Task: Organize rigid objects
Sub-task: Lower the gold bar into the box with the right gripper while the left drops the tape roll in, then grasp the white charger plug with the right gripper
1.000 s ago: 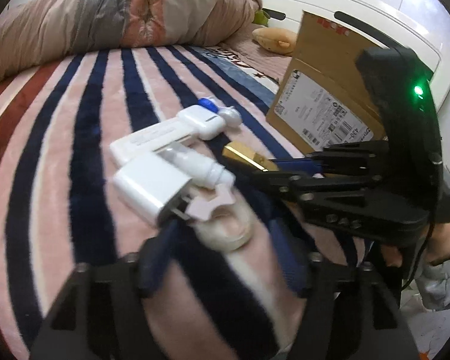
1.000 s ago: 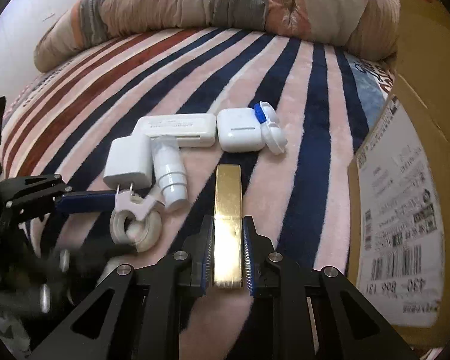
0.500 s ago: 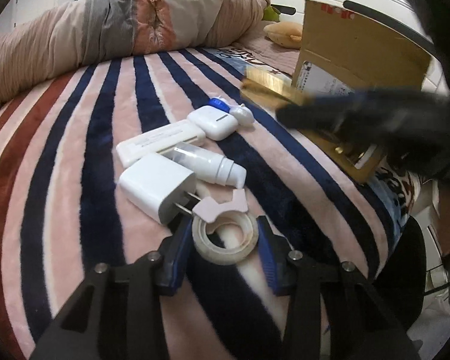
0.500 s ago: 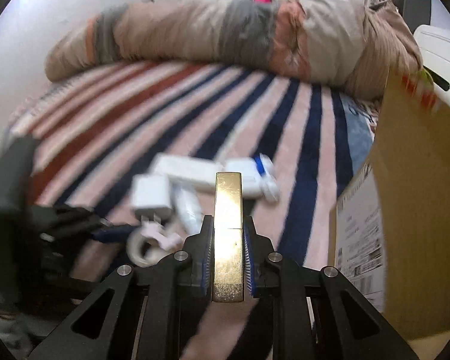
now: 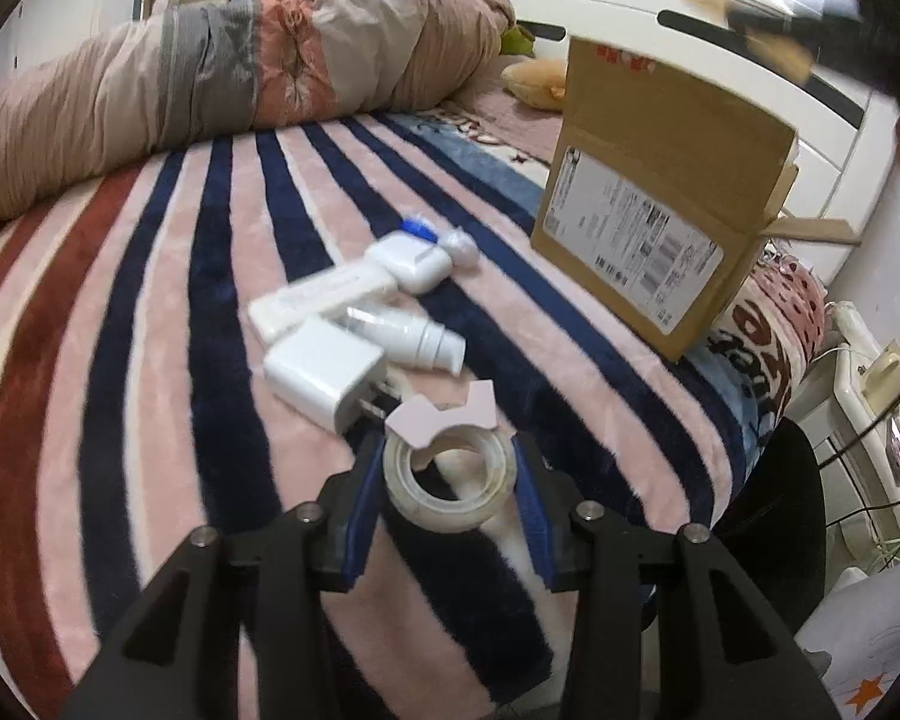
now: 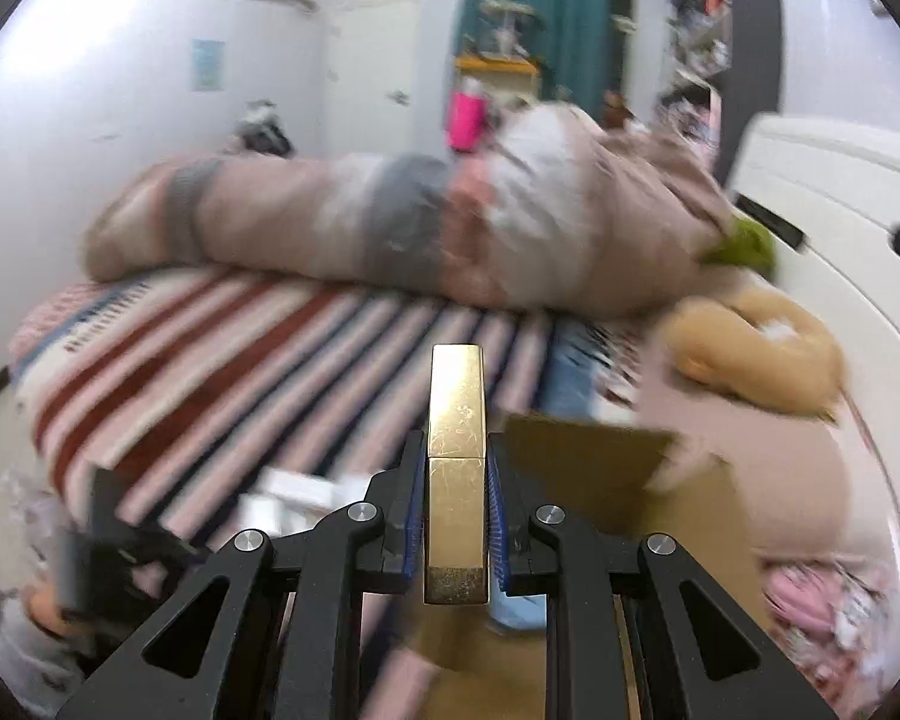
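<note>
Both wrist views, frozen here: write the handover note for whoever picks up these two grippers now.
Right gripper: shut on the gold bar, lifted off the bed, above the cardboard box; the view is blurred, so whether it is over the opening is unclear.
Left gripper: fingers on both sides of the tape roll, which appears to sit on the striped blanket; firm grip not confirmed.
On the blanket: white charger, small bottle, flat white case, earbud case, blue-capped piece.
Done: gold bar picked up.
Left: drop the bar, presumably in the box; then tape and the five white items.
</note>
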Action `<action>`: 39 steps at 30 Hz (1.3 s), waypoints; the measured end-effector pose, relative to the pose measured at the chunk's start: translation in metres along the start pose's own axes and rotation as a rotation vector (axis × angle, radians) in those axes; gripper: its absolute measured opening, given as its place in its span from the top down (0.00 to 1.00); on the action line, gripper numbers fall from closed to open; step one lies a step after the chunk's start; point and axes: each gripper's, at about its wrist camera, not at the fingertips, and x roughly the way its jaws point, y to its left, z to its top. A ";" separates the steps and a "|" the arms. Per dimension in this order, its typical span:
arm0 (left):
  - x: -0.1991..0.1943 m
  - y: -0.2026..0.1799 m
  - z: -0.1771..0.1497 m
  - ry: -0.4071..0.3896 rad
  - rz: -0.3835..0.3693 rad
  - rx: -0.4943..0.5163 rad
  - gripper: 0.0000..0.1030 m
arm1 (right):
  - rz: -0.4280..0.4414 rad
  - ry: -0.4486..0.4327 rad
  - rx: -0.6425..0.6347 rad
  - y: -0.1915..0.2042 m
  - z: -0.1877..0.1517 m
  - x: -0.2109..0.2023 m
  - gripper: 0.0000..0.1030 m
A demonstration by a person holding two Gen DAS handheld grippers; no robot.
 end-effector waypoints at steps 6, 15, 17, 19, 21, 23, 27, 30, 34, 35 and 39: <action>-0.034 -0.017 0.044 -0.087 0.007 0.059 0.63 | -0.074 0.173 0.037 -0.031 -0.033 0.053 0.84; -0.071 -0.088 0.179 -0.179 -0.133 0.292 0.63 | 0.103 -0.013 0.050 -0.027 -0.057 -0.008 0.61; -0.057 -0.112 0.202 -0.133 -0.163 0.357 0.63 | 0.106 -0.024 0.046 -0.022 -0.058 -0.014 0.61; -0.030 -0.138 0.221 -0.037 -0.222 0.392 0.63 | 0.041 -0.013 0.021 -0.019 -0.061 -0.015 0.61; -0.001 -0.154 0.228 0.061 -0.230 0.409 0.62 | -0.049 0.003 0.008 -0.020 -0.065 -0.012 0.61; 0.019 -0.161 0.226 0.117 -0.193 0.426 0.59 | -0.095 0.016 0.024 -0.026 -0.067 -0.009 0.61; 0.011 -0.145 0.222 0.077 -0.215 0.385 0.36 | -0.065 0.001 0.041 -0.030 -0.068 -0.015 0.61; -0.022 -0.112 0.219 -0.019 -0.162 0.309 0.22 | 0.021 -0.052 -0.005 -0.012 -0.056 -0.024 0.60; -0.057 -0.045 0.201 -0.089 0.025 0.186 0.21 | 0.255 -0.123 -0.034 0.029 -0.034 -0.023 0.60; -0.062 -0.027 0.191 -0.092 0.070 0.159 0.21 | 0.317 -0.115 -0.041 0.041 -0.031 -0.018 0.60; -0.066 0.022 0.151 -0.061 0.105 0.075 0.21 | 0.503 0.012 -0.089 0.097 -0.035 0.035 0.60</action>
